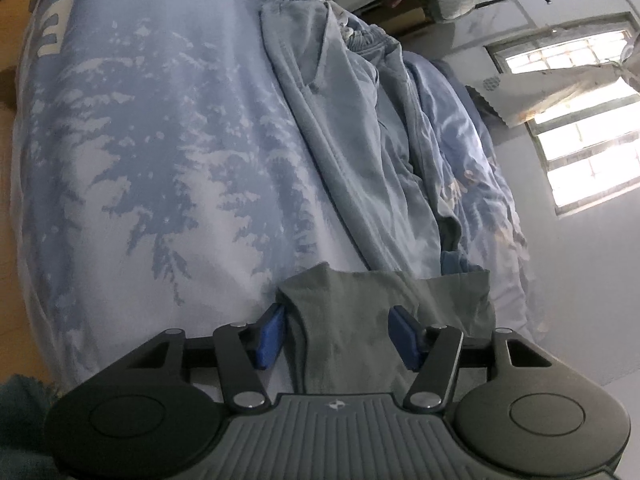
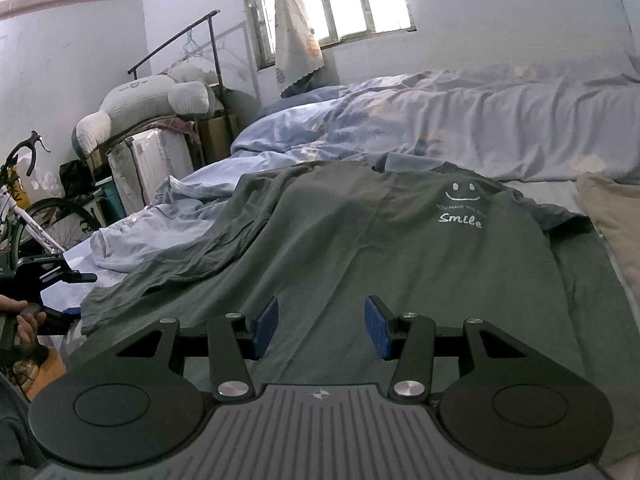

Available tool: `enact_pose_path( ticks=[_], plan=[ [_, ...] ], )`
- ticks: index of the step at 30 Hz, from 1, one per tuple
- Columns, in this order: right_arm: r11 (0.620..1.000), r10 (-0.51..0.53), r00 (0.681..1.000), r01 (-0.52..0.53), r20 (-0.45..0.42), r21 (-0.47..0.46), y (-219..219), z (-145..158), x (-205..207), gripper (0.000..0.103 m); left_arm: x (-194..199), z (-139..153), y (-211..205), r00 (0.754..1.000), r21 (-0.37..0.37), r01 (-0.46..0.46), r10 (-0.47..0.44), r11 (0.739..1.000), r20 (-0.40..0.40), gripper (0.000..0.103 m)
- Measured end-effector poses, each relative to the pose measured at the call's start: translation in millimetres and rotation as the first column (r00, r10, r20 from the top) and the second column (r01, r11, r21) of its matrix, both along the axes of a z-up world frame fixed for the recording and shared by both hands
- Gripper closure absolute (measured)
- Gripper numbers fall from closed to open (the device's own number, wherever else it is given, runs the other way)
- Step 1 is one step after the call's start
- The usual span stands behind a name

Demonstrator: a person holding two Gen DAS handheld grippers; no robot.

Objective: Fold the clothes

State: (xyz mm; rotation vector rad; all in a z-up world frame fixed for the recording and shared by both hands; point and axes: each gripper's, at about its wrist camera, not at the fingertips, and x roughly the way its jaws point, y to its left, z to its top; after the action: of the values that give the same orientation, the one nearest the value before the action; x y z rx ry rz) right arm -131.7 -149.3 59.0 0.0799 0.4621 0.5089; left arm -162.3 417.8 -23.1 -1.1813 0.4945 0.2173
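Observation:
A dark grey T-shirt (image 2: 360,248) with a white smiley and the word "Smile" lies spread front-up on the bed. My right gripper (image 2: 322,328) hovers at its near hem, blue pads apart, with flat cloth under the gap and nothing pinched. In the left wrist view, a corner of the grey T-shirt (image 1: 344,320) lies between the blue pads of my left gripper (image 1: 338,336). The pads stand wide apart and do not press the cloth. From the right wrist view the left gripper (image 2: 78,294) sits at the shirt's left corner, held by a hand (image 2: 24,322).
Light blue trousers (image 1: 344,128) lie crumpled beside the shirt on the tree-patterned sheet (image 1: 152,152). A rumpled blue duvet (image 2: 440,128) fills the far side, with a beige pillow (image 2: 616,216) at right. A bicycle (image 2: 36,208), boxes and a clothes rail (image 2: 176,40) stand left of the bed.

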Motion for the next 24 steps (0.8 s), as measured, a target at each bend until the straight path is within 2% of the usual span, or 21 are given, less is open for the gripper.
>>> enact_pose_path(
  ticks=[14,17,18,22,24],
  plan=[
    [1.0,0.001,1.0,-0.001,-0.002,0.0,-1.1,-0.6,-0.7,0.054,8.6,-5.8,5.2,1.0,-0.031,0.002,-0.001,1.0,0.024,0.045],
    [1.0,0.0,1.0,0.0,-0.001,-0.001,-0.7,-0.3,-1.2,0.054,7.6,-4.4,5.1,1.0,-0.025,0.002,-0.002,1.0,0.029,0.047],
    [1.0,0.0,1.0,0.0,-0.001,-0.001,-0.7,-0.2,-1.2,0.054,7.2,-3.3,4.9,1.0,-0.017,0.002,-0.001,1.0,0.029,0.05],
    [1.0,0.001,1.0,-0.001,-0.003,-0.005,0.0,-0.9,-1.8,0.054,6.4,-0.6,3.8,1.0,0.014,-0.01,0.01,1.0,-0.004,0.072],
    [1.0,0.001,1.0,-0.001,-0.003,-0.006,0.4,-1.0,-2.0,0.054,5.0,0.6,4.0,1.0,0.018,-0.017,0.017,1.0,0.001,0.075]
  ],
)
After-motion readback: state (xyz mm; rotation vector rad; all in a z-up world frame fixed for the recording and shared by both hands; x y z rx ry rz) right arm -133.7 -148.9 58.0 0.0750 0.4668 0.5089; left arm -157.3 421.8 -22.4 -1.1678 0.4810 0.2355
